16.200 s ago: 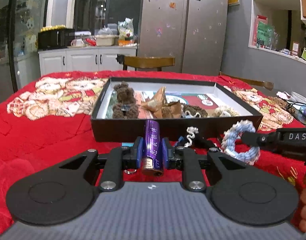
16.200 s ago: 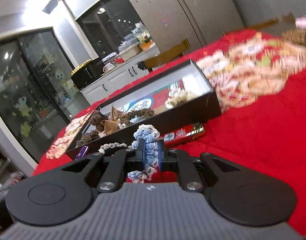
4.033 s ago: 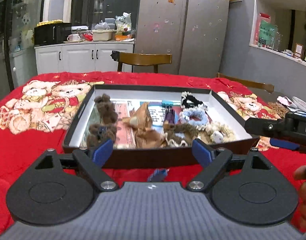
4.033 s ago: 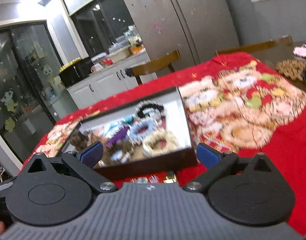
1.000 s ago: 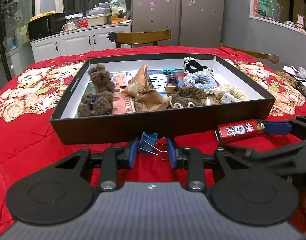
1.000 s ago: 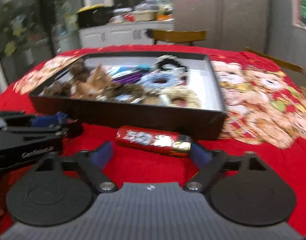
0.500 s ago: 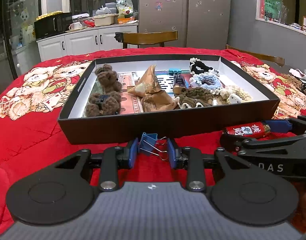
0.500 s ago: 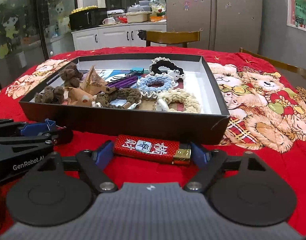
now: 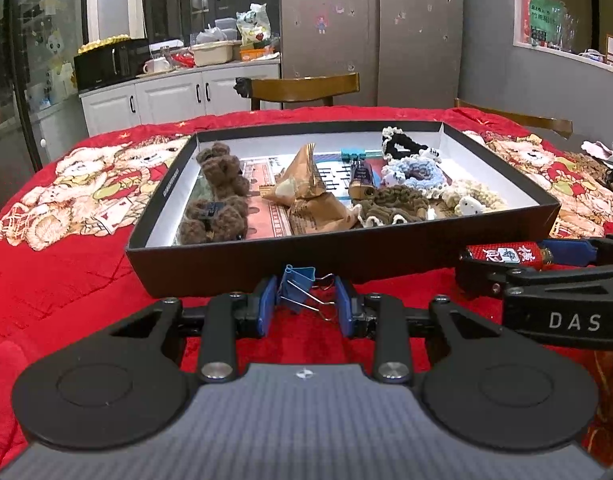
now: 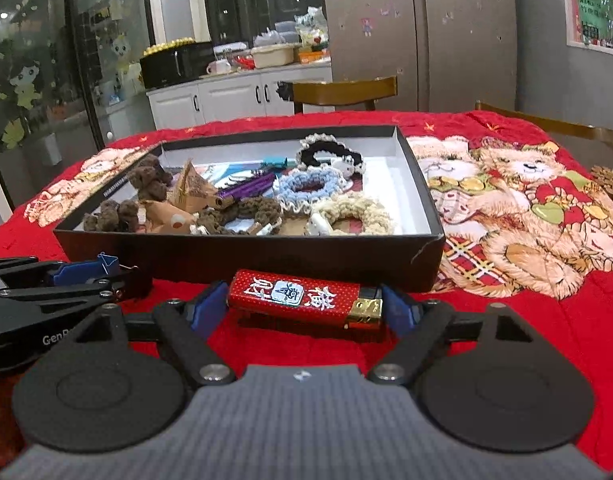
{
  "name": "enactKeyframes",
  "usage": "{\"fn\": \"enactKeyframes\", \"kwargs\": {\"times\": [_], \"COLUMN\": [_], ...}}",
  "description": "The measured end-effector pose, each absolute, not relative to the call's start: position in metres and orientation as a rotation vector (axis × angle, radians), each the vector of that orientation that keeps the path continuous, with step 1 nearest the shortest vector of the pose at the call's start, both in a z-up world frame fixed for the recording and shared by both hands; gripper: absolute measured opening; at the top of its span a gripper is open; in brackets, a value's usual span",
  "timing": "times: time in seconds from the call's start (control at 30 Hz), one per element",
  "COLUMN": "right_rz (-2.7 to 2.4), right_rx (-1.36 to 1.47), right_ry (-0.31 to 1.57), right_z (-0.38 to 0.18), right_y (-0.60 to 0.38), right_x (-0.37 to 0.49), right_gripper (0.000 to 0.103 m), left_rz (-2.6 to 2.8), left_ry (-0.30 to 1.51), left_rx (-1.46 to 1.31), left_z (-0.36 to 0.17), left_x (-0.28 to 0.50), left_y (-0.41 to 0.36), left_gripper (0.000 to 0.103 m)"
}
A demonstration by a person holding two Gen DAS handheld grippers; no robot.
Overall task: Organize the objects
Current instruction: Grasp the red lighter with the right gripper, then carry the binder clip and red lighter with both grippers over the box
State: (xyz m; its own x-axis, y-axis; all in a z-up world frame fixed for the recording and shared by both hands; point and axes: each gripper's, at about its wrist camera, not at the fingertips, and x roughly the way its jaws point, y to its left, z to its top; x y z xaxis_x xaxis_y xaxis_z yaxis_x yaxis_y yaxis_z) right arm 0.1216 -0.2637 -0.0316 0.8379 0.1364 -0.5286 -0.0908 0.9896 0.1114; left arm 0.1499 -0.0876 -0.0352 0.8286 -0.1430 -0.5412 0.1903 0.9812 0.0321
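Scene: a shallow black box (image 9: 242, 258) is seen on a bench covered by a red cloth (image 9: 58, 276) printed with teddy bears.
Box contents: brown crochet bears (image 9: 222, 192), tan paper-wrapped parcels (image 9: 306, 188), a purple tube (image 10: 250, 188) and several knitted hair rings (image 10: 306, 188) are piled inside.
Left claw (image 9: 305, 305): it is pressed onto a blue binder clip (image 9: 296, 286), held just in front of the box's near wall.
Right claw (image 10: 304, 304): it is closed end to end on a red lighter (image 10: 294, 294) with a gold cap, also just in front of the near wall.
Stage, as judged: both small things appear gripped and not yet carried over the wall into the box.
Risk, clip: its thin wire handles sit between the pads, so it could be twisted out or sprung loose on lifting.
Risk, lighter: it is held only by its two ends, so it could pivot or be dropped if the grip is eased.
Risk, box: the near wall could be knocked if either claw is raised too little, and the two claws are near each other.
Hard to see: whether the clip and lighter rest on the cloth cannot be told; the lighter's printed characters cannot be read reliably.
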Motion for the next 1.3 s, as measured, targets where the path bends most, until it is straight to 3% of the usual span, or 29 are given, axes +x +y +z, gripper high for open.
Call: {"fn": "enactKeyframes", "kwargs": {"times": [0.5, 0.77, 1.07, 1.3], "right_rz": [0.212, 0.221, 0.21, 0.192], "right_rx": [0.178, 0.173, 0.214, 0.277], "right_ry": [0.462, 0.383, 0.466, 0.557], "right_z": [-0.015, 0.023, 0.067, 0.062], "right_y": [-0.274, -0.27, -0.262, -0.268], "right_x": [0.11, 0.105, 0.163, 0.225], "right_gripper": [0.082, 0.082, 0.082, 0.082], "left_rz": [-0.177, -0.169, -0.134, -0.128], "left_ry": [0.457, 0.442, 0.448, 0.543], "left_rx": [0.12, 0.042, -0.043, -0.092], "left_z": [-0.025, -0.002, 0.054, 0.054], "left_x": [0.13, 0.137, 0.188, 0.249], "left_y": [-0.089, -0.073, -0.058, -0.055], "left_gripper": [0.037, 0.037, 0.037, 0.037]}}
